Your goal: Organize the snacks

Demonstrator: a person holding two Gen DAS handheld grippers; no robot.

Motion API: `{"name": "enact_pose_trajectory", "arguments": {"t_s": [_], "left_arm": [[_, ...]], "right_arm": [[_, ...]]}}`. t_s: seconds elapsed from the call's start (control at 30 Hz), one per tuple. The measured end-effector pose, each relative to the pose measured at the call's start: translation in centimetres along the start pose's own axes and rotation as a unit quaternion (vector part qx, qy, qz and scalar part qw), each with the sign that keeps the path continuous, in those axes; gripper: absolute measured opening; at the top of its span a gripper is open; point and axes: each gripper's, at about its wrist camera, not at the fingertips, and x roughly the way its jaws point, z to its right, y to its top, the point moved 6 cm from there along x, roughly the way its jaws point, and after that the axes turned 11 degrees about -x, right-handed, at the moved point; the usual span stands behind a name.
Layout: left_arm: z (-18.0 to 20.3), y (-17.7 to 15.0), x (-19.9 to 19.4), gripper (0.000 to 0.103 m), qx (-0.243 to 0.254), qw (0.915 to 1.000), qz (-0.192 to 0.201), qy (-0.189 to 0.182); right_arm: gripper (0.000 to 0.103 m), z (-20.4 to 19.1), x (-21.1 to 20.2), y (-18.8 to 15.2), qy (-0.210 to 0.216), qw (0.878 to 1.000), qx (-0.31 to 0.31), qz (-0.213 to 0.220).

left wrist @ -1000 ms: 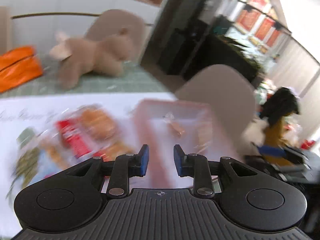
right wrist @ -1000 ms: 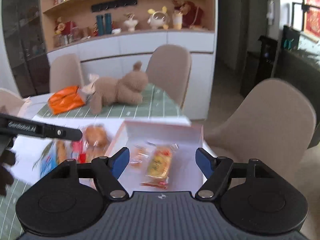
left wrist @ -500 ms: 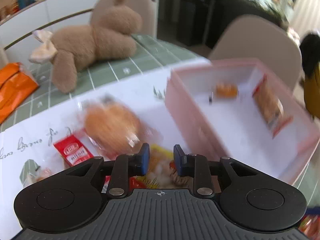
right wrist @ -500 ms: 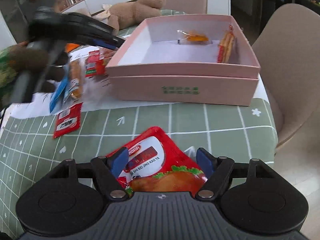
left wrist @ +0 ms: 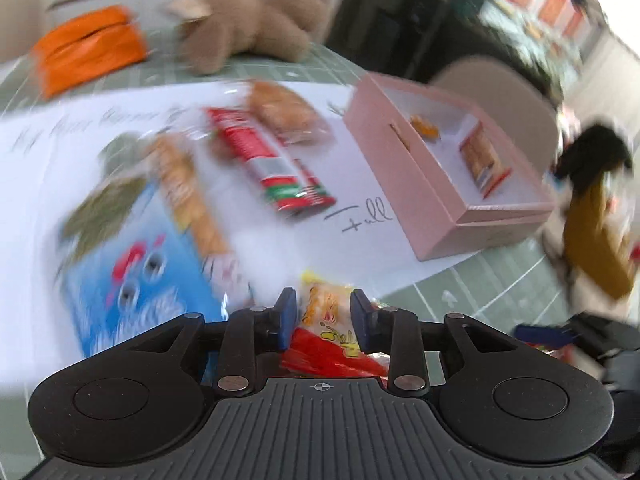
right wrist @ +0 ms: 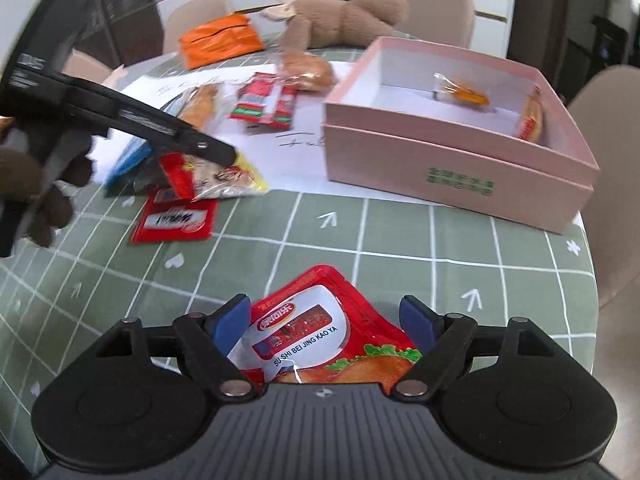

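Observation:
A pink box (right wrist: 460, 160) stands on the table at right and holds two small snack packs (right wrist: 464, 94); it also shows in the left wrist view (left wrist: 444, 184). My left gripper (left wrist: 324, 318) is narrowly open, its jaws on either side of a yellow-and-red snack pack (left wrist: 332, 320) lying on the table; in the right wrist view (right wrist: 230, 158) it hovers over that pack (right wrist: 224, 180). My right gripper (right wrist: 326, 320) is wide open, straddling a red snack pouch (right wrist: 316, 332) on the tablecloth.
Loose snacks lie on white paper: a red pack (right wrist: 264, 104), a bun (right wrist: 308, 70), a blue pack (left wrist: 136, 280), a flat red sachet (right wrist: 176, 220). A plush bear (right wrist: 344, 20) and an orange bag (right wrist: 220, 40) lie at the back. Chairs surround the table.
My left gripper swung left and lowered over the yellow-and-red pack. My right gripper moved slightly closer to the red pouch, still wide open.

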Motion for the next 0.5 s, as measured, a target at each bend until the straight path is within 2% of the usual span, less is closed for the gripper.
{"name": "enact_pose_trajectory", "arguments": {"t_s": [0.13,0.27,0.37,0.5], "left_arm": [[-2.3,-1.3,-3.7,0.032,-0.055,0.9976,0.039,0.015],[-3.7,-2.6,-5.7,0.032,-0.093,0.9936,0.052,0.038],[-3.7,-4.0,-6.6,0.032,-0.095,0.9937,0.046,0.037],[-3.1,-5.6,-6.5,0.032,-0.078,0.9947,0.034,0.058]], "right_arm": [[0.083,-0.1,-0.1,-0.1,-0.001,1.000,0.004,0.004],[0.083,-0.4,-0.2,0.5,0.010,1.000,0.009,0.004],[0.083,-1.2,-0.8,2.5,0.053,0.998,0.020,0.027],[0.083,-2.4,0.2,6.9,0.080,0.995,0.036,0.047]]}}
